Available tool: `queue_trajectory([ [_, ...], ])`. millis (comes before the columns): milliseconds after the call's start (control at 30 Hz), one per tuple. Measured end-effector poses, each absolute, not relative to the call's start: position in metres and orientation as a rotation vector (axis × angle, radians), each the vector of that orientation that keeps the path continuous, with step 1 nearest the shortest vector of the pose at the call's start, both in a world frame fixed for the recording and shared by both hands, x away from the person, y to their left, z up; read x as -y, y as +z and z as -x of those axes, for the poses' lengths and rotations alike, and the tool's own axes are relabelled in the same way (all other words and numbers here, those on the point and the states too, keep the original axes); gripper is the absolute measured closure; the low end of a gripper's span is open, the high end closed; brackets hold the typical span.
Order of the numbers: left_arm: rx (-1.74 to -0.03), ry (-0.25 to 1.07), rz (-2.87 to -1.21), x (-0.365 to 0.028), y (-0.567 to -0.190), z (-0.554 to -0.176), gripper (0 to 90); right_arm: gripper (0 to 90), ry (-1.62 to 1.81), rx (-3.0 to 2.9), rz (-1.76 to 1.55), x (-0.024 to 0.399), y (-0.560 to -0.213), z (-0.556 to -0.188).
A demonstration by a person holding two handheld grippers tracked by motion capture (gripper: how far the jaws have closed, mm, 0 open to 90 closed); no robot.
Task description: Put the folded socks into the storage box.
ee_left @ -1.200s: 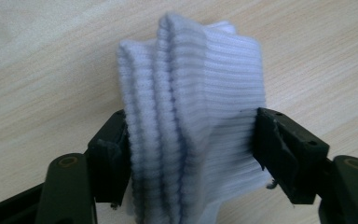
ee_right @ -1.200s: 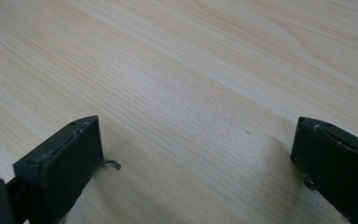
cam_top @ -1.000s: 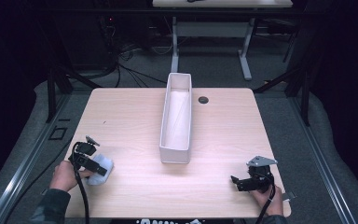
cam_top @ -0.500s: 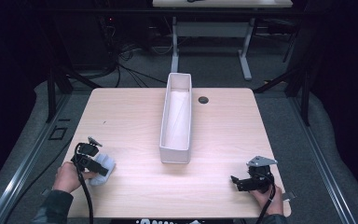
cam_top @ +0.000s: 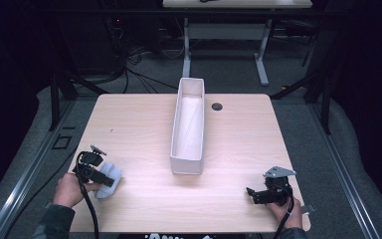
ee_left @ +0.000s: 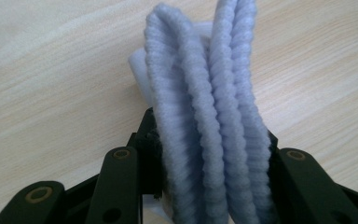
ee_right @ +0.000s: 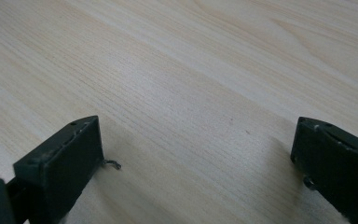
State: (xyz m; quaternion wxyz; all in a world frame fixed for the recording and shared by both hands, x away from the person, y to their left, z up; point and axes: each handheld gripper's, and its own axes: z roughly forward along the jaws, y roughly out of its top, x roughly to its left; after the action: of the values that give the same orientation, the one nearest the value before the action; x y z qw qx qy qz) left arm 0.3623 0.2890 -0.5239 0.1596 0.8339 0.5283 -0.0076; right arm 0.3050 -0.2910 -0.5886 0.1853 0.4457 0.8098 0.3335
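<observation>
Our left tongs clamp pale ribbed cloth, bunched upright for lifting, at near-left surface. Right tongs wide apart, nothing between, resting idle near-right. Long white bin mid-surface, likely destination.

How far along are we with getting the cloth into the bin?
Done: the left gripper has shut on the pale blue cloth at the table's near left. In hand: the cloth is low over the table. Left: carrying it to the long white bin. The right gripper is open.
</observation>
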Motion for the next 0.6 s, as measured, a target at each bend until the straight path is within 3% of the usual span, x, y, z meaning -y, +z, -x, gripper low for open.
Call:
queue_trajectory([
  [600,-1.447,0.017,-2.402,-0.275,-0.497,-0.365,59.2,1.6,0.946,-2.279,-1.256,0.291,-0.589,-0.305],
])
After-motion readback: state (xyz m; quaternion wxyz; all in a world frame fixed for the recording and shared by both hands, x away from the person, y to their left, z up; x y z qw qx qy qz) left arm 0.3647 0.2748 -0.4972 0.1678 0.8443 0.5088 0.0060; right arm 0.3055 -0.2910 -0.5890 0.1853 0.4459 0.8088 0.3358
